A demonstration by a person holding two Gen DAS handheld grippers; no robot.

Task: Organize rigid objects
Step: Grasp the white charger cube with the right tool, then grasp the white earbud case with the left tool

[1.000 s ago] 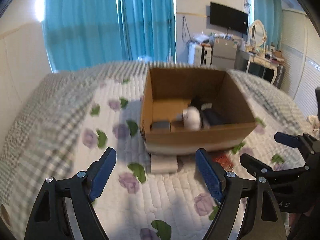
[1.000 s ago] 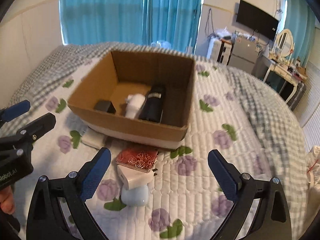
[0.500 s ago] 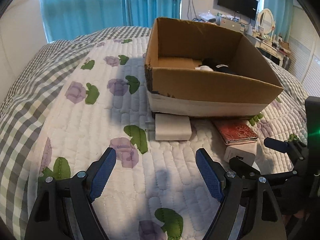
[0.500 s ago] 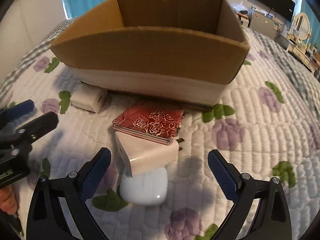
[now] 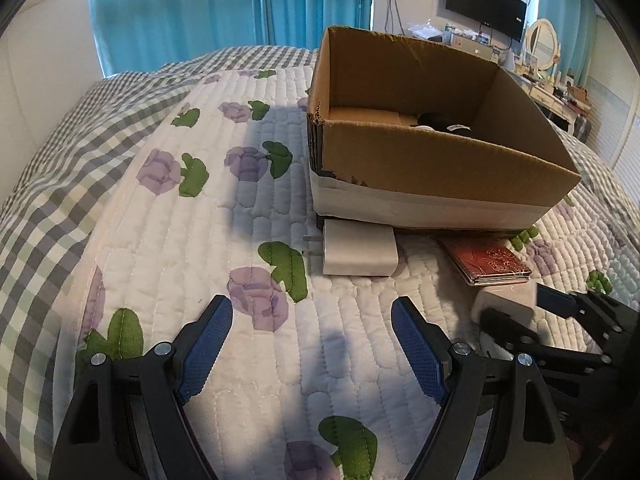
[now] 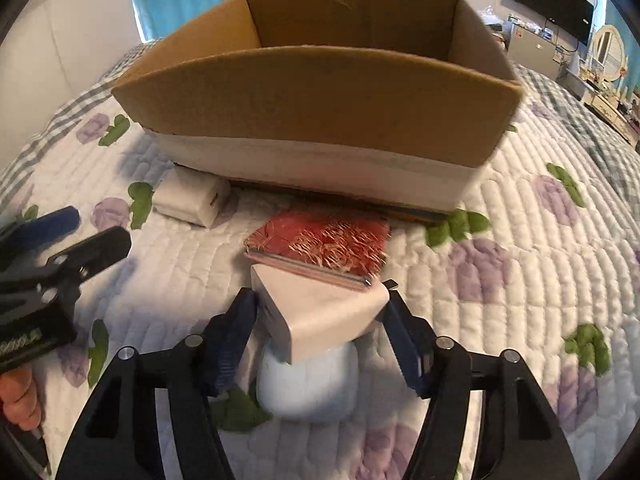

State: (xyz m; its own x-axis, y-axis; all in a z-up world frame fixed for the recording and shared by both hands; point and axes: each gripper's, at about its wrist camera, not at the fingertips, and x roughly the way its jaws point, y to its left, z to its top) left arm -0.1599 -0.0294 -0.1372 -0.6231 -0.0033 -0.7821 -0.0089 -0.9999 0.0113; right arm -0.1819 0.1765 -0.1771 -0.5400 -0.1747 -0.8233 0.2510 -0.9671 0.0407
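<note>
A cardboard box [image 5: 440,168] [image 6: 320,96] stands on the flowered quilt with dark items inside. A white charger [image 5: 358,248] [image 6: 192,198] lies at its front left, a red patterned case [image 5: 486,260] [image 6: 320,244] to its right. My right gripper [image 6: 320,320] has its fingers around a second white charger [image 6: 320,316] that rests on a white earbud case [image 6: 308,388]; the jaws sit at its sides, nearly touching. My left gripper [image 5: 312,332] is open and empty, low over the quilt in front of the first charger.
The bed has a grey checked blanket [image 5: 60,152] at the left. Teal curtains [image 5: 224,4], a wall TV [image 5: 486,4] and a dressing table [image 5: 556,80] stand behind the bed. The right gripper shows in the left wrist view [image 5: 532,312].
Both grippers have come lower and closer to the objects. My right gripper has narrowed from wide open to close around the second white charger. The left gripper stays open.
</note>
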